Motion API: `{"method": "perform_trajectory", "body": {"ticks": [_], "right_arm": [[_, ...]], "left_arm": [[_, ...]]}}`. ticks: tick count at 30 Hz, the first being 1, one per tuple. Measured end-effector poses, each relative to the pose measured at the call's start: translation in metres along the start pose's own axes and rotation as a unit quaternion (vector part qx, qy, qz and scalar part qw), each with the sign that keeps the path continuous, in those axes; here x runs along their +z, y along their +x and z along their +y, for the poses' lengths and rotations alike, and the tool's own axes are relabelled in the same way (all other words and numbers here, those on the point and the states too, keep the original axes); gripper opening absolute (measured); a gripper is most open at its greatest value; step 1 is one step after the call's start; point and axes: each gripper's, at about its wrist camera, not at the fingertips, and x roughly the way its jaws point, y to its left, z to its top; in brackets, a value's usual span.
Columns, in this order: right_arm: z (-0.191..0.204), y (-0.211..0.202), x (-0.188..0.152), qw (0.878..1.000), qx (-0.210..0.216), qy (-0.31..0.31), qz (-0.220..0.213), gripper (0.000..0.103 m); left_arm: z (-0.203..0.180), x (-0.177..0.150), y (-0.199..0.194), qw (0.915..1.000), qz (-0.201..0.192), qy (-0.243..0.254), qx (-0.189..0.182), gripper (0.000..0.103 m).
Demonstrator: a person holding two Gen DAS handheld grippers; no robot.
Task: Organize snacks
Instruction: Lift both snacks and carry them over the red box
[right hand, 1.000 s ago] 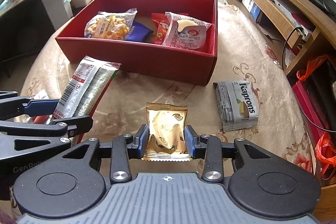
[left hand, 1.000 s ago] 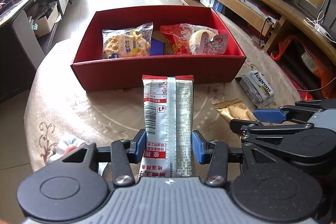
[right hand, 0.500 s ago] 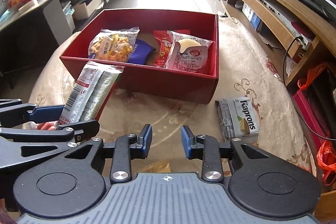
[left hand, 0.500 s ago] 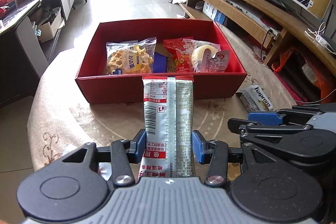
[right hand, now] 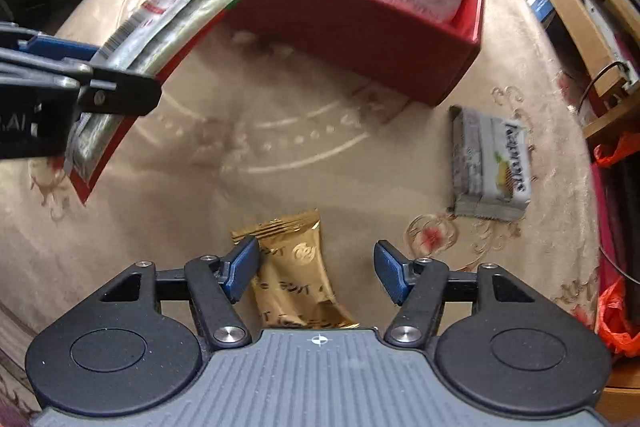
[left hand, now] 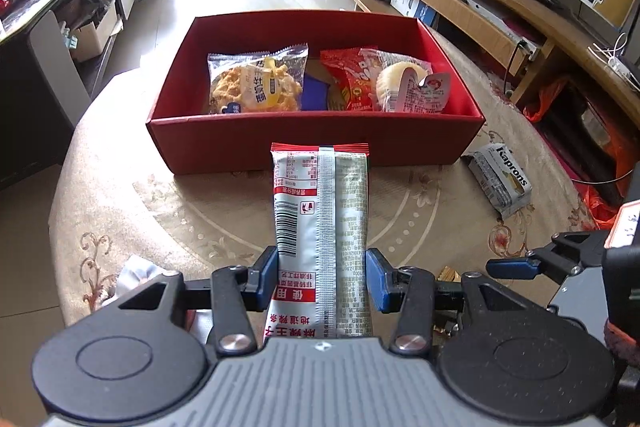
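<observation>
The left gripper (left hand: 322, 279) was clamped on a long, flat silver foil snack pack (left hand: 320, 223), its blue pads pressing the crinkled sides near the lower end while the red-trimmed top edge pointed straight ahead. Directly beyond that tip stood the red cardboard box (left hand: 316, 143), a shallow rectangle with matte walls, resting on the beige patterned tablecloth (left hand: 160, 195). Inside the box, ahead and slightly left of the gripper, lay a clear wrapper of golden waffle biscuit (left hand: 256, 87); ahead and right lay a glossy red packet (left hand: 352, 79) and a wrapped pale round cake (left hand: 408, 83).

The right gripper (right hand: 316, 271) stood wide open, tilted down over the cloth. A shiny gold foil sachet (right hand: 296, 275) lay flat beneath it, touching the left pad and well short of the right one. Further ahead and to the right sat a blocky grey-and-white Kaprons pack (right hand: 490, 163), blurred in this view.
</observation>
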Motion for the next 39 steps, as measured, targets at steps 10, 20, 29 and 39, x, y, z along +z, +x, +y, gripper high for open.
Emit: {"method": "perform_trajectory", "body": {"ticks": [10, 20, 29, 39], "right_arm": [[-0.002, -0.012, -0.007, 0.999, 0.028, -0.029, -0.007, 0.069], [-0.006, -0.006, -0.01, 0.999, 0.04, -0.004, -0.007, 0.048], [-0.024, -0.03, -0.011, 0.996, 0.02, 0.072, -0.058, 0.047], [-0.03, -0.054, 0.019, 0.987, 0.021, 0.102, -0.124, 0.047]], "left_arm": [[0.0, 0.001, 0.0, 1.0, 0.002, -0.001, -0.006, 0.042], [0.0, 0.001, 0.001, 0.9999, 0.01, -0.003, -0.014, 0.042], [0.0, 0.004, -0.007, 0.9998, -0.001, -0.005, -0.02, 0.042], [-0.001, 0.019, -0.008, 0.9998, -0.019, -0.005, -0.007, 0.042]]}}
